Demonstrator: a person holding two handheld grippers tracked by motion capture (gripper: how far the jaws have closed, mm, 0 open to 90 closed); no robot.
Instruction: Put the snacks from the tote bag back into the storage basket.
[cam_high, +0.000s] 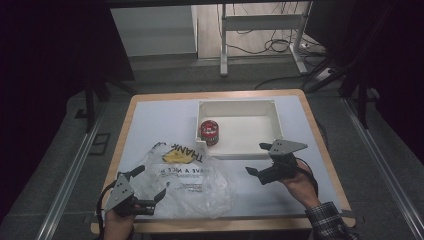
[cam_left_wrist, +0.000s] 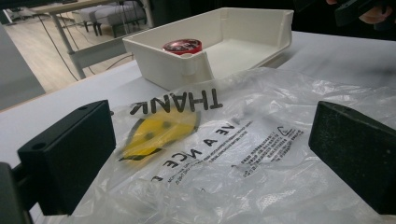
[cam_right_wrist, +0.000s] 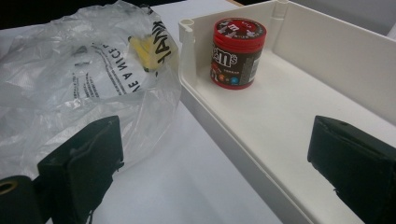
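A clear plastic bag (cam_high: 187, 177) with black print and a yellow smiley lies crumpled on the table's front left. A red and brown candy tub (cam_high: 209, 132) stands upright in the near left corner of a white tray (cam_high: 272, 117). My left gripper (cam_high: 149, 189) is open at the bag's near left edge, its jaws either side of the bag (cam_left_wrist: 224, 154). My right gripper (cam_high: 260, 159) is open just in front of the tray's near wall, with nothing between its jaws. From the right gripper view the tub (cam_right_wrist: 237, 52) is ahead inside the tray (cam_right_wrist: 327, 60), the bag (cam_right_wrist: 70, 79) to its left.
The table top (cam_high: 150, 120) is white with a wooden rim. Beyond the far edge stand a white desk frame (cam_high: 260, 22) and cables on the floor. Dark floor rails run along both sides.
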